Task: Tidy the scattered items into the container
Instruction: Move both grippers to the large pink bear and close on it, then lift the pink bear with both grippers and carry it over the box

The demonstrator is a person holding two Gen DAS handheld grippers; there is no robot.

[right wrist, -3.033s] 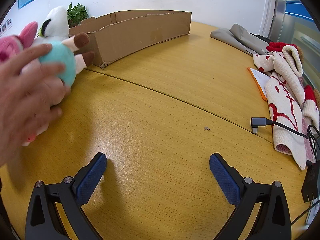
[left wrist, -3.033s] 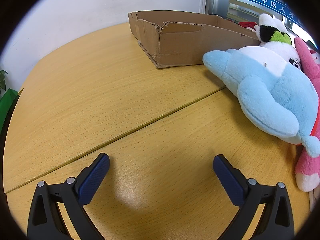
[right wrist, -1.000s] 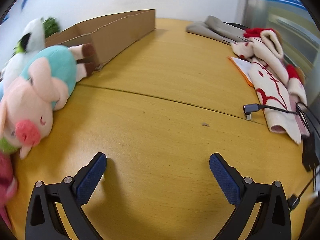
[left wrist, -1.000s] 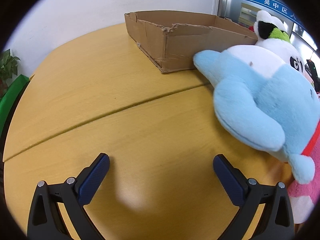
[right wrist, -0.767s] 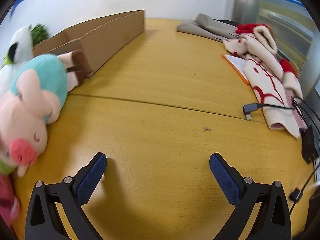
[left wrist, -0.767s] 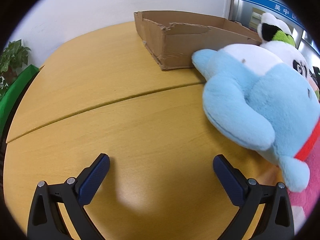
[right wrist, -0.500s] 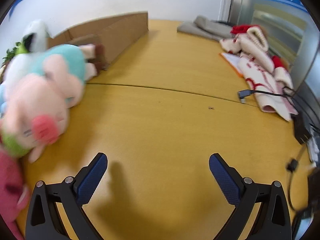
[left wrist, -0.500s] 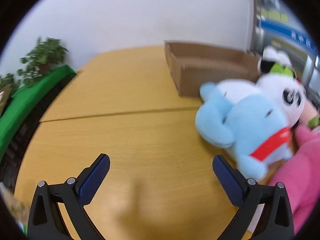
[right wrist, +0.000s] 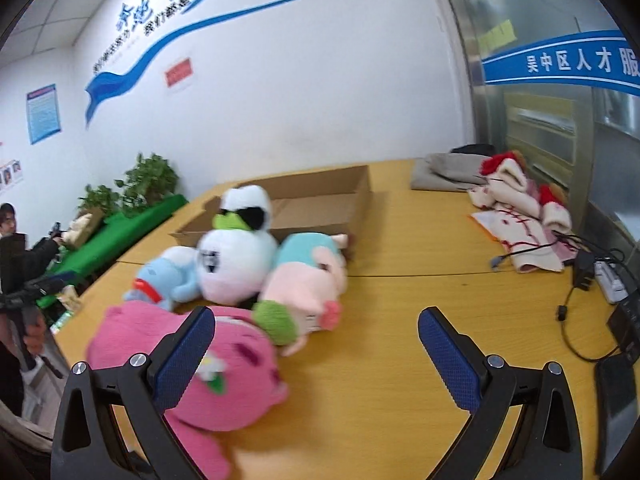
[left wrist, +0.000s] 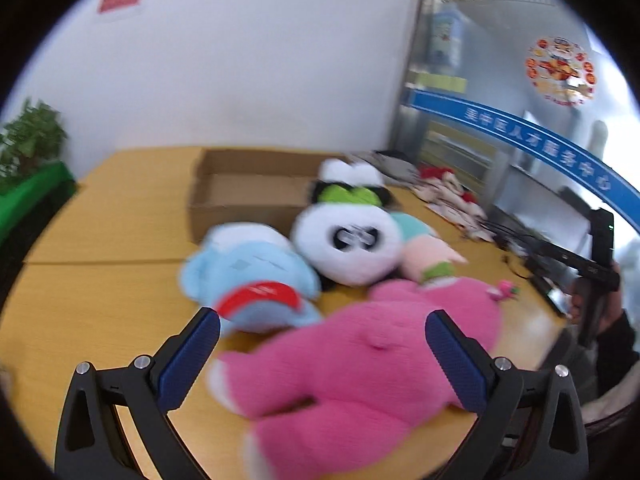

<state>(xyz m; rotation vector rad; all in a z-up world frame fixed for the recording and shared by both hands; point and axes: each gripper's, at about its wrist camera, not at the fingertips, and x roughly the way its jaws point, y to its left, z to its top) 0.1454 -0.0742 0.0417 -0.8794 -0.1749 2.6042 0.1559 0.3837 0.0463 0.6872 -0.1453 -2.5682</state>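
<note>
we hold both the left gripper (left wrist: 322, 336) and right gripper (right wrist: 316, 332) wide open over the pink plush toy (left wrist: 368, 372), before the open brown cardboard box (right wrist: 320, 204), under a blue banner (right wrist: 560, 62) reading 吴中区人才.

Plush toys (left wrist: 352, 240) clustered before box (left wrist: 248, 188) (on table (left wrist: 100, 312)).

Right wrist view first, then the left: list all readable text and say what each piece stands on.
"吴中区人才服": white characters on the blue band across the glass partition, cut off at the frame edge.
Blue wall lettering above the swoosh: too blurred to read.
Red wall sign and blue poster: too small.
Left wrist view: the blue band's characters are blurred; the round decal is unreadable.
</note>
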